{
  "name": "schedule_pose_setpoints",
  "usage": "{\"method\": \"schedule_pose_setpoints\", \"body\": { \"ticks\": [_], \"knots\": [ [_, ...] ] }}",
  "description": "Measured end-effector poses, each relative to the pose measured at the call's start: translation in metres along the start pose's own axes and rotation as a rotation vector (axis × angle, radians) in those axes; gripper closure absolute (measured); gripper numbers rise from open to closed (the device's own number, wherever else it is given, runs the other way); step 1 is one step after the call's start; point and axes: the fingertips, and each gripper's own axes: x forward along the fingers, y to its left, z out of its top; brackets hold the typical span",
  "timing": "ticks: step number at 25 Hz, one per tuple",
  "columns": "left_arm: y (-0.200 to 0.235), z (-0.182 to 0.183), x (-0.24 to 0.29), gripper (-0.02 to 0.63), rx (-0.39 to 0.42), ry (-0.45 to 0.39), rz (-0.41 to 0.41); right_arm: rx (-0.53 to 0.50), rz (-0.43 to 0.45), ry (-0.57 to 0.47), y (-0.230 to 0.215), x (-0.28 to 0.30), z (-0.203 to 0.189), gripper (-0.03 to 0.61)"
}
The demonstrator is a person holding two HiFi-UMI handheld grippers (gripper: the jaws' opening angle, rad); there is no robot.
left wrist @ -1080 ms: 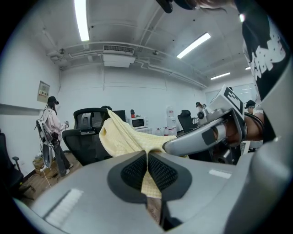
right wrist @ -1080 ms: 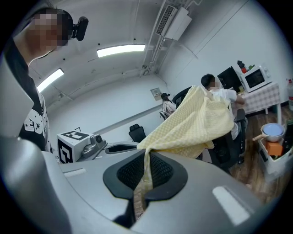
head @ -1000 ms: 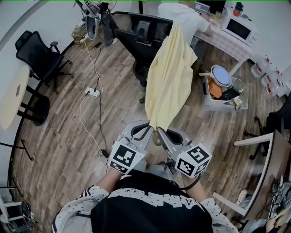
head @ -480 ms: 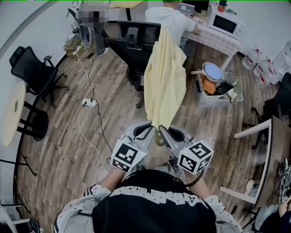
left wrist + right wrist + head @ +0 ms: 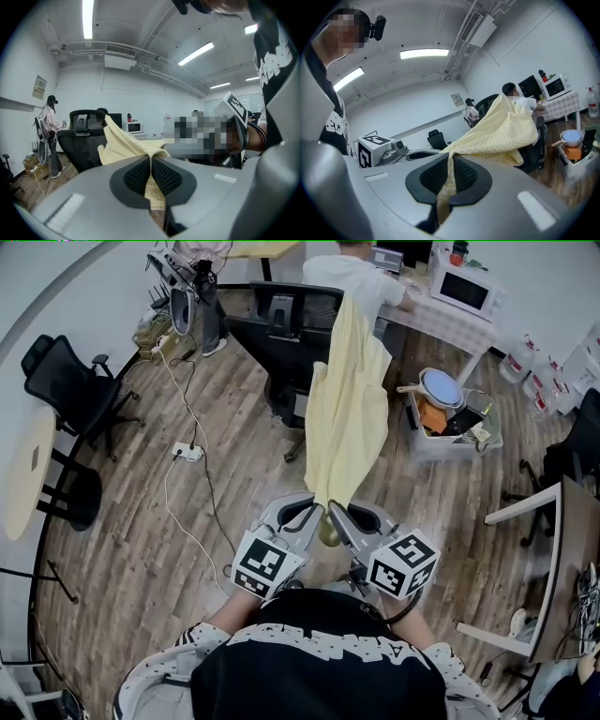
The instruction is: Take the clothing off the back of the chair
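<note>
Wooden floor [image 5: 141, 521] is stretching out below me, with a pale round worktop [image 5: 23, 470] sitting at the left edge and a long worktop [image 5: 469, 324] running along the far right. A person in a white shirt [image 5: 352, 273] is sitting at that far one. A black office chair [image 5: 281, 324] is standing just this side of the person, and a second black chair [image 5: 70, 381] is standing well apart from it on the left.

The yellow clothing [image 5: 347, 418] is hanging in a long sweep from the chair's back toward me, its far end lying against the top of the backrest and its near end gathering into a narrow tail at my tongs.

A clear bin [image 5: 455, 423] full of odds and ends is resting on the floor to the right of the clothing. A white microwave [image 5: 459, 292] is sitting on the far worktop, and a white power strip [image 5: 190, 453] is lying on the floor with its cable trailing.

I am holding both tongs side by side, nearly touching. My left tongs [image 5: 315, 512] are pinching the cloth's tail tight between their pads, and my right tongs [image 5: 334, 514] are clamping the same tail just beside them.
</note>
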Motion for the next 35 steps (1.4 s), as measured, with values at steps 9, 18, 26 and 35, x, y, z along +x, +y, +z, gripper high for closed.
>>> {"method": "schedule_pose_setpoints", "body": {
  "ticks": [9,18,26,35],
  "knots": [
    [-0.006,-0.011,-0.012,0.611,-0.017,0.013,-0.003,0.007,0.009,0.014,0.010,-0.002,-0.011,0.558],
    [-0.011,-0.013,-0.015,0.611,-0.011,0.030,-0.019,0.016,0.000,0.028,0.013,-0.005,-0.014,0.558],
    [-0.017,-0.030,-0.018,0.611,-0.004,0.091,-0.037,0.022,0.000,0.079,0.014,-0.005,-0.028,0.558],
    [-0.014,-0.028,-0.026,0.611,-0.004,0.082,-0.018,0.020,0.034,0.075,0.022,-0.001,-0.028,0.558]
  ]
}}
